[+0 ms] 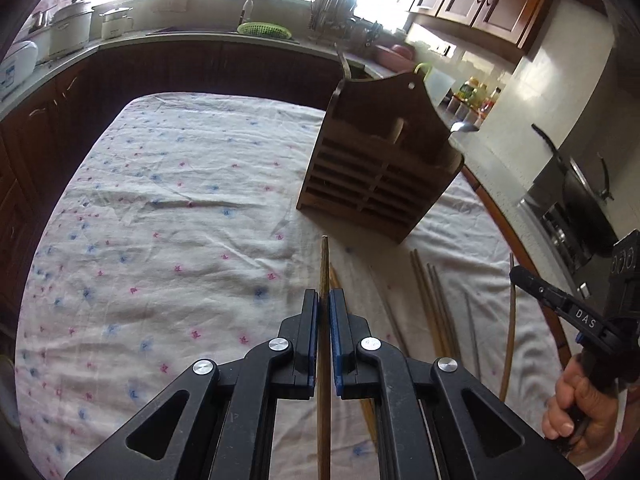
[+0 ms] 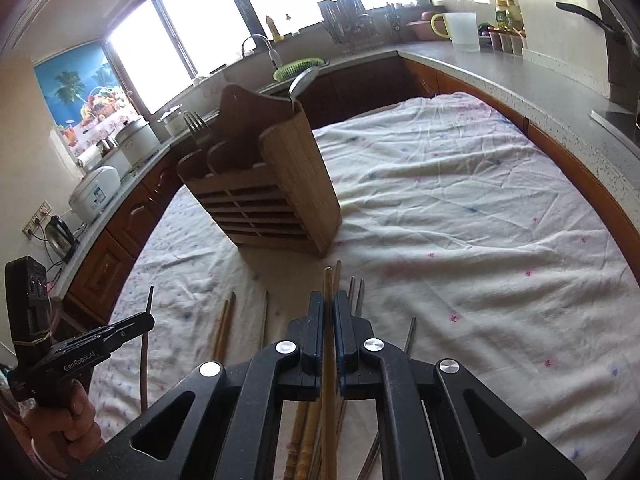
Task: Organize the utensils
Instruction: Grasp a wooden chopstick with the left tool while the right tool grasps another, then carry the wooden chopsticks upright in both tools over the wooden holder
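Observation:
My left gripper (image 1: 324, 300) is shut on a dark wooden chopstick (image 1: 324, 268) and holds it pointing toward the wooden utensil holder (image 1: 376, 172). My right gripper (image 2: 329, 304) is shut on a light wooden chopstick (image 2: 329, 284), just in front of the same holder (image 2: 272, 192). A fork (image 2: 196, 122) and a spoon (image 2: 302, 78) stand in the holder. Several loose chopsticks (image 1: 432, 300) lie on the floral cloth (image 1: 180, 220) between the grippers; they also show in the right wrist view (image 2: 224, 328). The right gripper shows in the left wrist view (image 1: 520, 274), the left one in the right wrist view (image 2: 150, 322).
The clothed table is ringed by kitchen counters (image 2: 520, 80) with a sink (image 1: 248, 16), pots (image 1: 72, 24), a rice cooker (image 2: 96, 192), a kettle (image 2: 60, 236), a jug (image 2: 464, 28) and a stove (image 1: 576, 216).

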A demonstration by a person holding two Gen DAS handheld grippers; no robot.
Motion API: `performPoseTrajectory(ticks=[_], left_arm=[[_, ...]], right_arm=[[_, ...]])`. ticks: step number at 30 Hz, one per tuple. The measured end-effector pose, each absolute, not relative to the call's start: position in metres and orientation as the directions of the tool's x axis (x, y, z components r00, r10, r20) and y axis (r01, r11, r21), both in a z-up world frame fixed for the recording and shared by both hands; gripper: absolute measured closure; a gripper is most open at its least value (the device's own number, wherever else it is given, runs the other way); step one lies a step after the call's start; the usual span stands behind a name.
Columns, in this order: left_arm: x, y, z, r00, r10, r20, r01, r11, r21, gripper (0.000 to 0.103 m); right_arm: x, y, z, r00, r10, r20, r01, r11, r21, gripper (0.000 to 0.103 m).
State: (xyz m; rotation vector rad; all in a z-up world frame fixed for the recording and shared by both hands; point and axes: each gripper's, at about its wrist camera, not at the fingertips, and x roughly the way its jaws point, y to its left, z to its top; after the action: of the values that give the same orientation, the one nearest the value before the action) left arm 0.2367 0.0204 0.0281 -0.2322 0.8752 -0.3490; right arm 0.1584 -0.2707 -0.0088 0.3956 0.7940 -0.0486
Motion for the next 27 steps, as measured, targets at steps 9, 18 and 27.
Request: performPoseTrajectory(ticks=[9,18,27], left_arm=[[0.190,0.038,0.075,0.665,-0.429,-0.612,0.248,0.899,-0.361,0.099],[0.164,0.048,0.100,0.699,-0.429,-0.572,0.265,0.898,-0.350,0.099],[0.167,0.049,0.114,0.721,-0.428,-0.545,0.277,0.899,-0.341,0.099]], right_arm=[[0.128,-0.263,0.047,0.788,0.111,-0.606,0.131,0.931,0.340,0.098],[0.121,-0.260,0.077,0.831,0.102,-0.547,0.104,0.937,0.334,0.098],[0.123,-0.258,0.091,0.855,0.105,-0.507,0.083,0.938,0.336,0.098]])
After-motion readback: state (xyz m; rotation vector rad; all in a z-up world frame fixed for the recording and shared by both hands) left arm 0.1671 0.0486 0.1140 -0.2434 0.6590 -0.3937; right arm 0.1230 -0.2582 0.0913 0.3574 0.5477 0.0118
